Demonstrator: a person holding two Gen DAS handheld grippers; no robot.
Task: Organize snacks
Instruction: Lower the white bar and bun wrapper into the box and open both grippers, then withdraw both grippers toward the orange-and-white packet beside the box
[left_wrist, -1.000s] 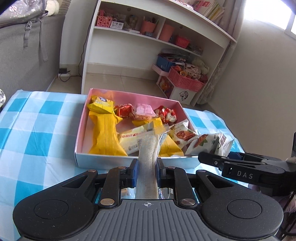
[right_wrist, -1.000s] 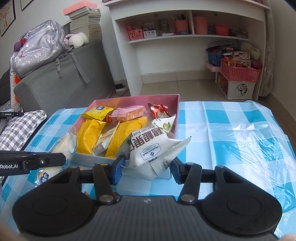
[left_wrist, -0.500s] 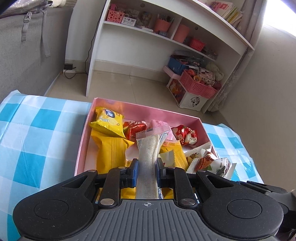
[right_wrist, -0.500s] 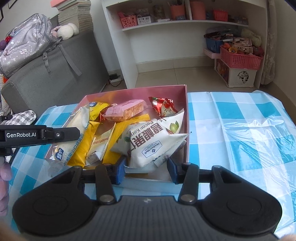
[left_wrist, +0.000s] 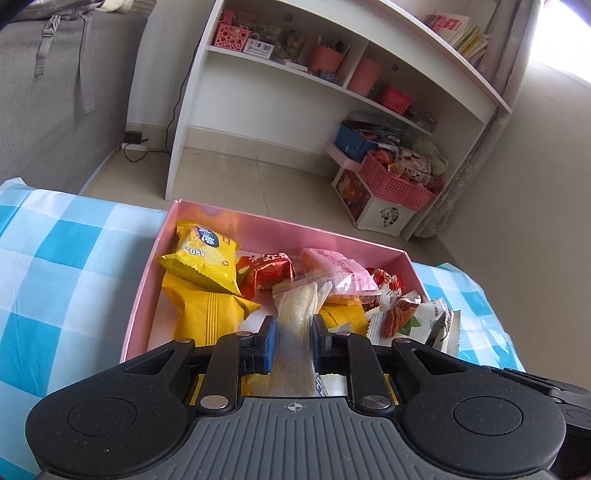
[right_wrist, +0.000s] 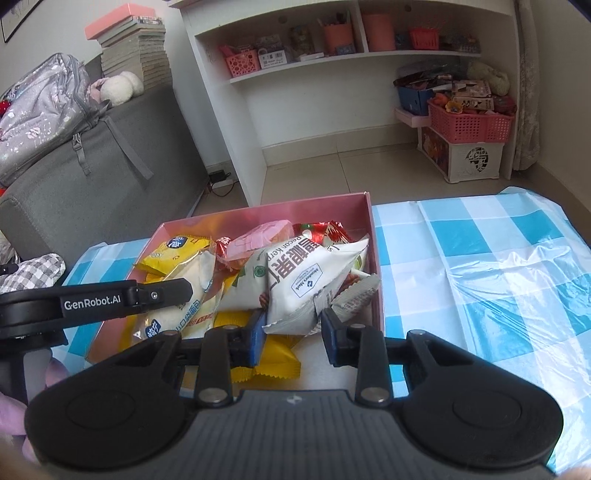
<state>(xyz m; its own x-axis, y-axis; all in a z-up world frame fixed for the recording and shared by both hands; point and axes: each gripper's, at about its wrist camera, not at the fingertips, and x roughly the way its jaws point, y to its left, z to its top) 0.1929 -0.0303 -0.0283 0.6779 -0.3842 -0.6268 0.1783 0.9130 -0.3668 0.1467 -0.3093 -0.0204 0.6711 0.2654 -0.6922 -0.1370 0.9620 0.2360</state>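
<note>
Pink box (left_wrist: 280, 230); blue-white checked tablecloth (left_wrist: 55, 258); yellow packets (left_wrist: 207, 314); red wrapper (left_wrist: 266, 271); white pecan bag (right_wrist: 306, 280).

The black arm of the left claw (right_wrist: 159, 295) crossing the right wrist view bears "GenRobot.AI" in white. The white snack bag (right_wrist: 310, 280) carries a blue "Member's Mark" label, the Latin letters "Pecan Ker" and large Chinese characters. A yellow packet (left_wrist: 203, 254) shows the letters "ARD".

Right tool (right_wrist: 291, 328) clamped on white snack bag (right_wrist: 306, 280) over pink box (right_wrist: 373, 236).
</note>
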